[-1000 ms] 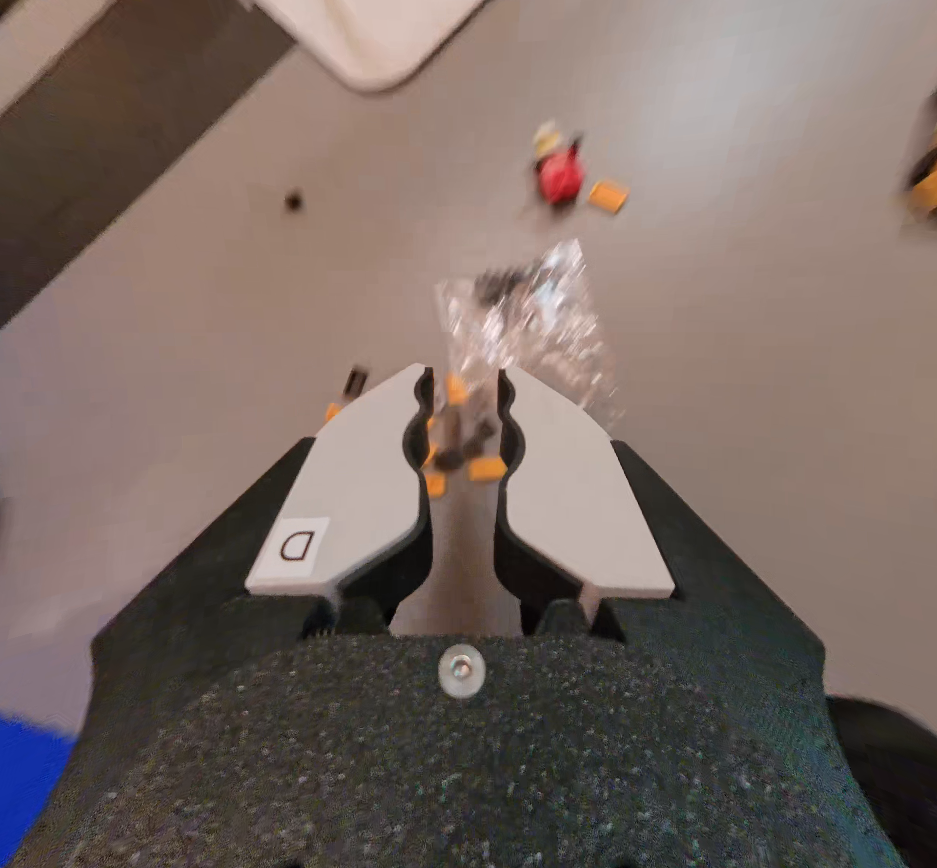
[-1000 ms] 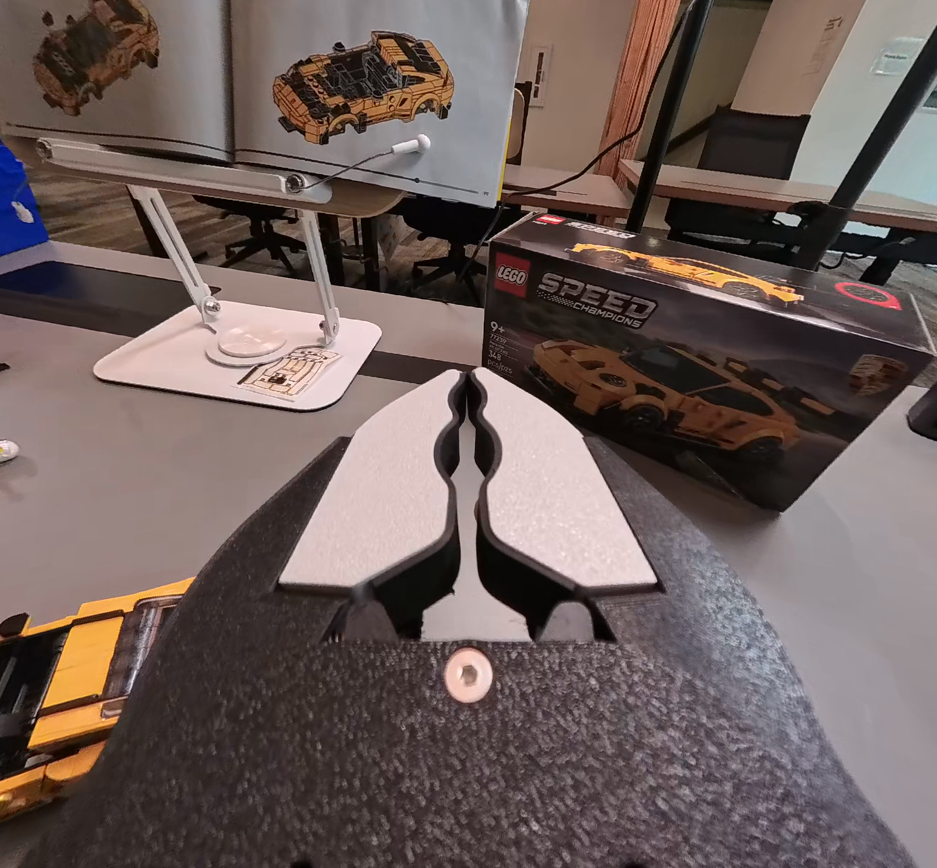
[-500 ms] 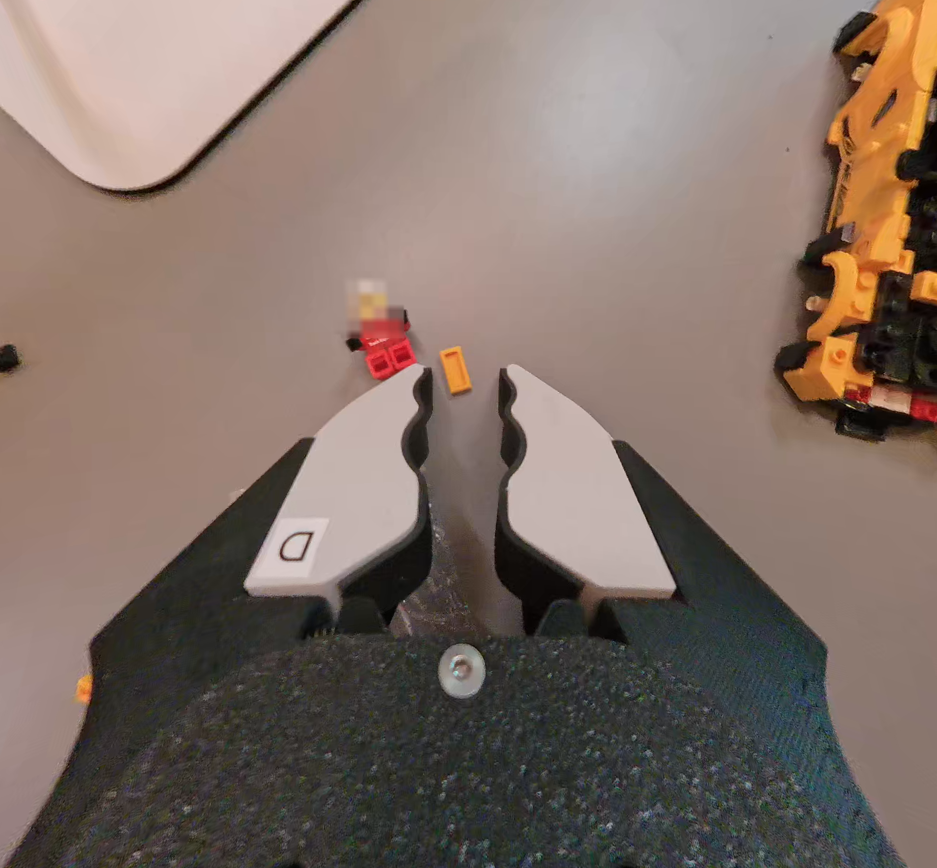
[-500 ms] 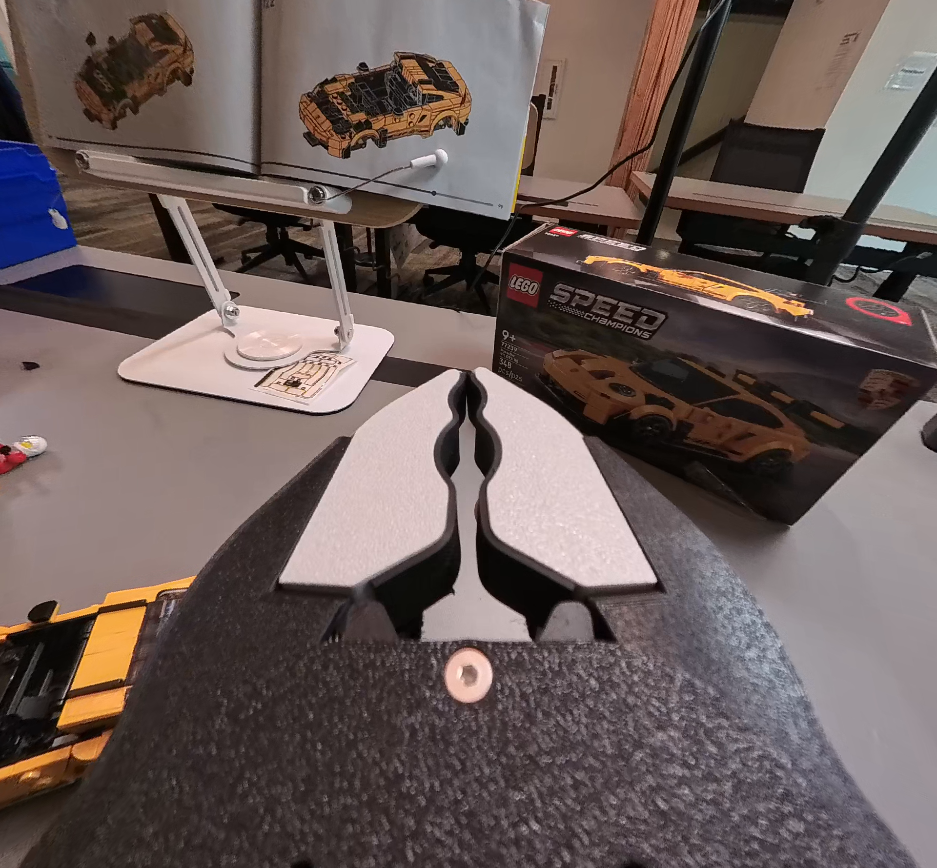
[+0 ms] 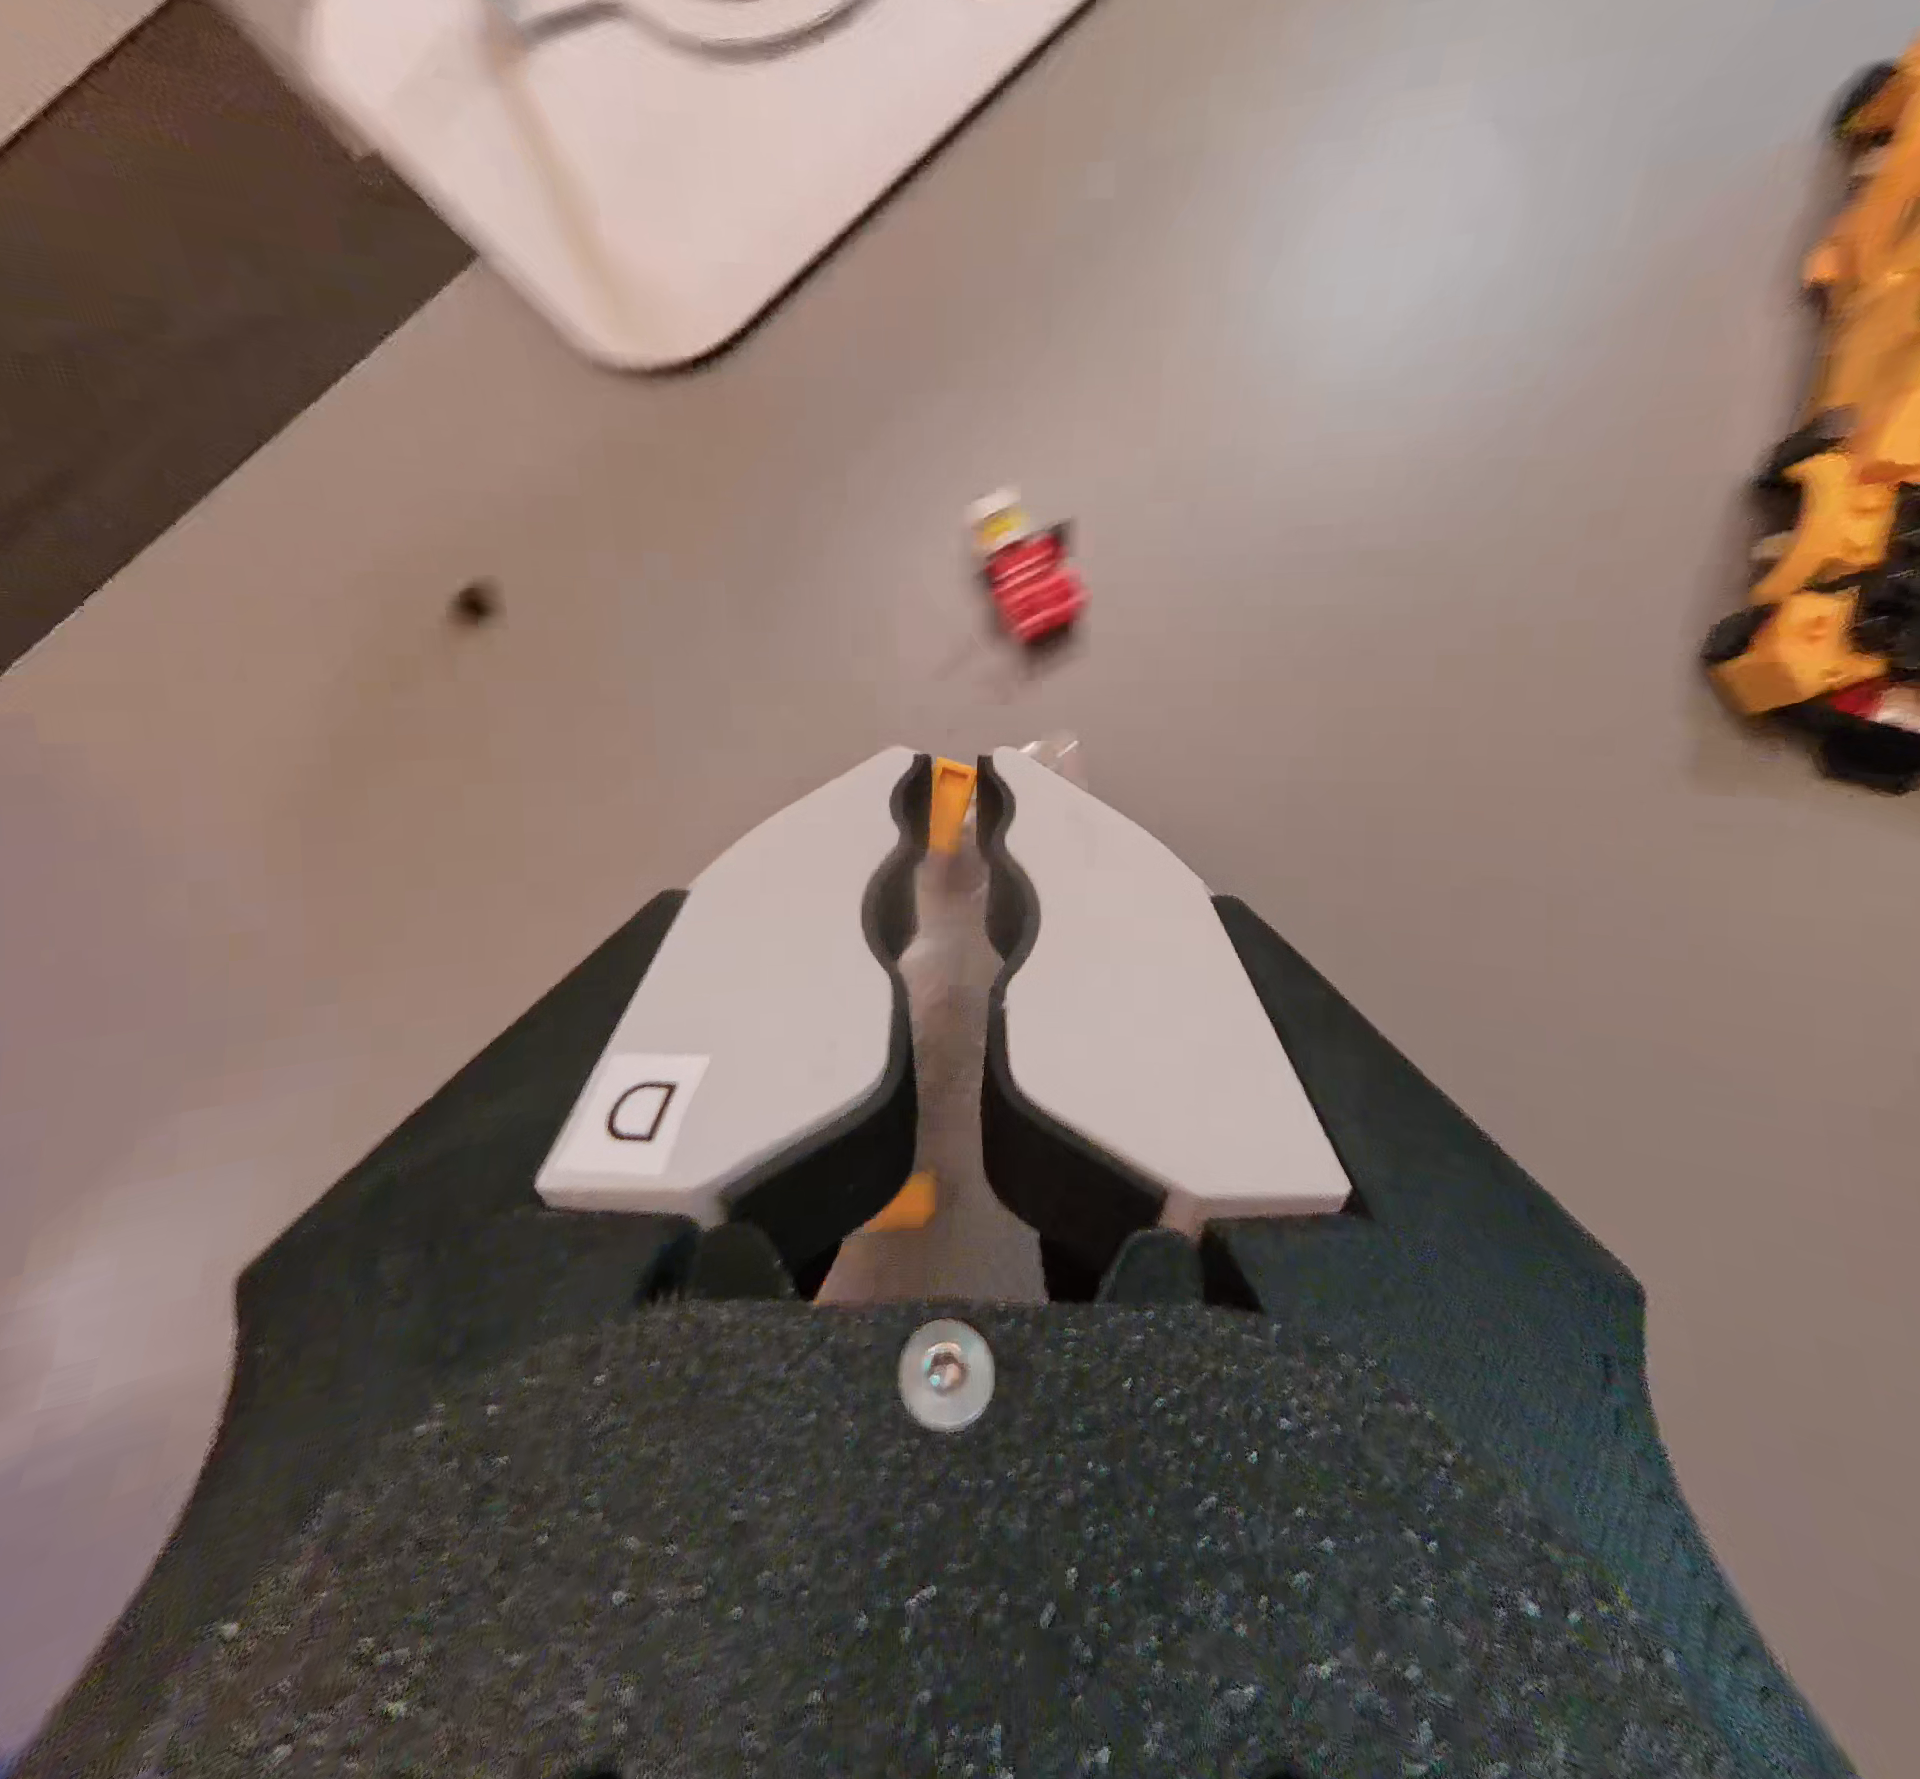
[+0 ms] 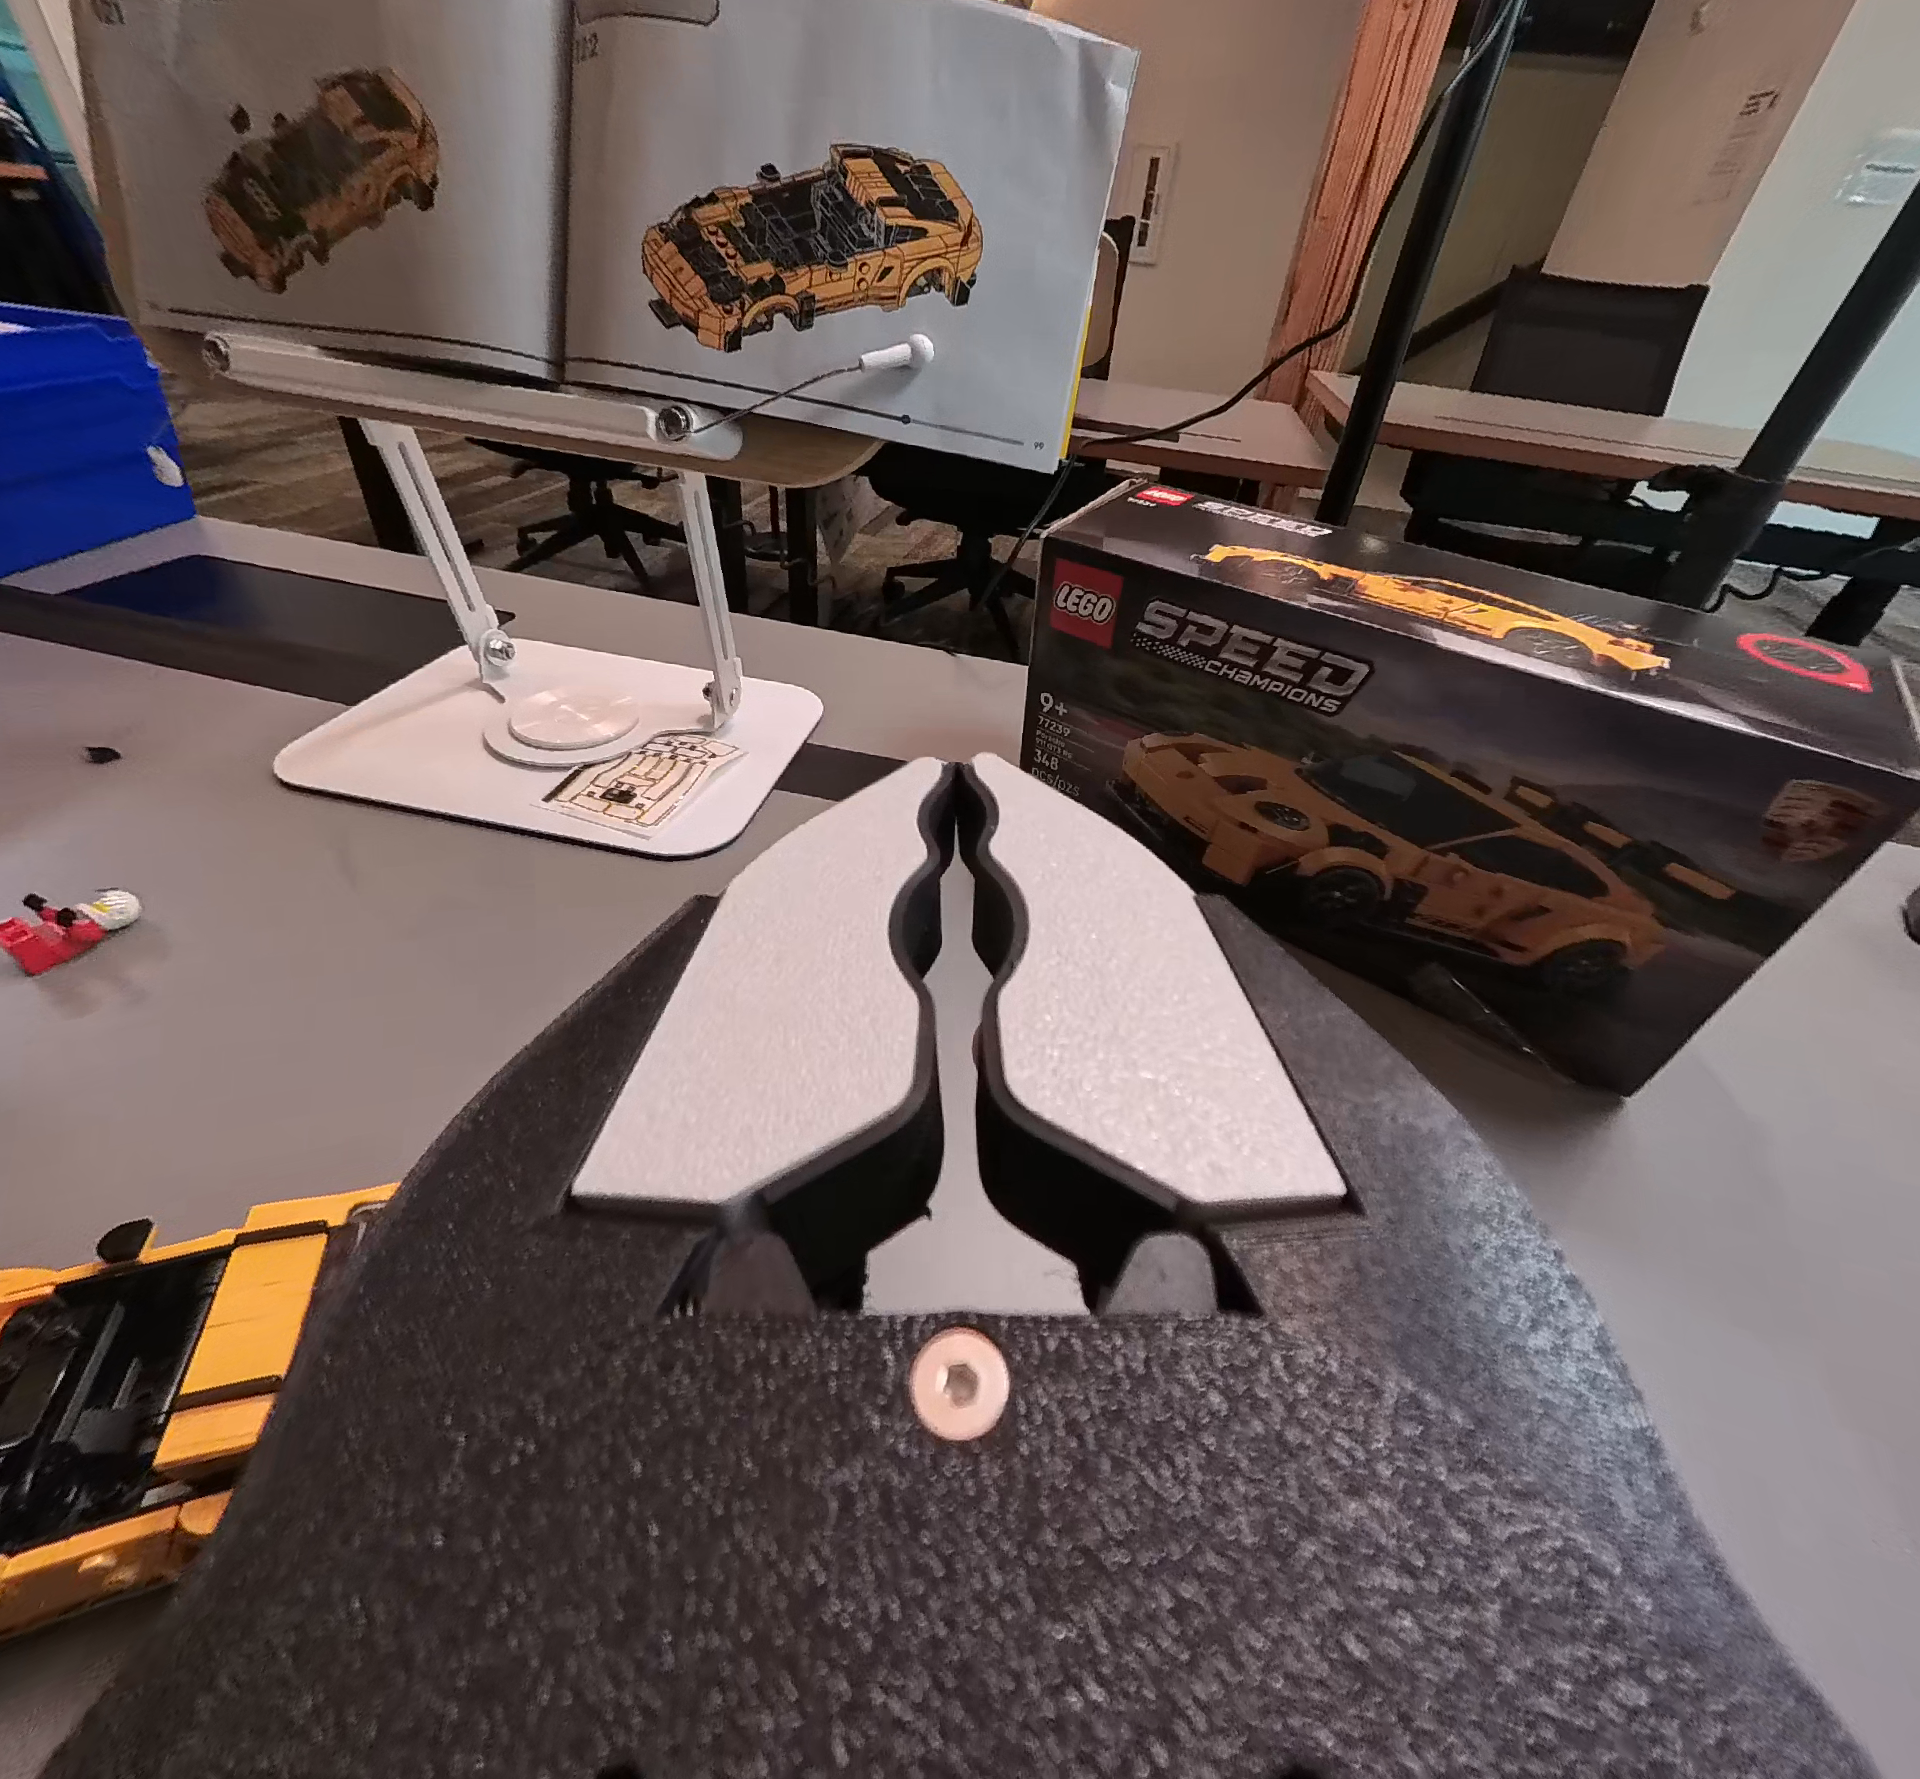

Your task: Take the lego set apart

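Note:
My left gripper (image 5: pixel 952 773) is shut on a small orange lego piece (image 5: pixel 950 815), held above the grey table. A red minifigure (image 5: pixel 1029 581) lies on the table just beyond its tips. The yellow and black lego car (image 5: pixel 1839 524) lies at the right edge of the left wrist view, blurred. In the right wrist view my right gripper (image 6: pixel 956 779) is shut and empty, raised over the table. The car (image 6: pixel 135 1355) shows at its lower left, and the minifigure (image 6: pixel 62 924) lies at the far left.
A white book stand base (image 5: pixel 665 88) sits at the back left, also seen in the right wrist view (image 6: pixel 540 753), holding an open instruction booklet (image 6: pixel 582 160). The set's black box (image 6: pixel 1455 784) stands at the right. A tiny black piece (image 5: pixel 473 602) lies left. A blue bin (image 6: pixel 73 420) is far left. Some 35 cm of space lies between my two pairs of fingers. Measured from the fingertips, the red minifigure (image 5: pixel 1029 581) is 5 cm or so from the left gripper and 35 cm from the right. The car (image 6: pixel 135 1355) is about equally far from each gripper, around 20 cm.
My left gripper has closed on the small orange piece that lay by the minifigure and lifted it. The right gripper has shifted slightly and stays shut.

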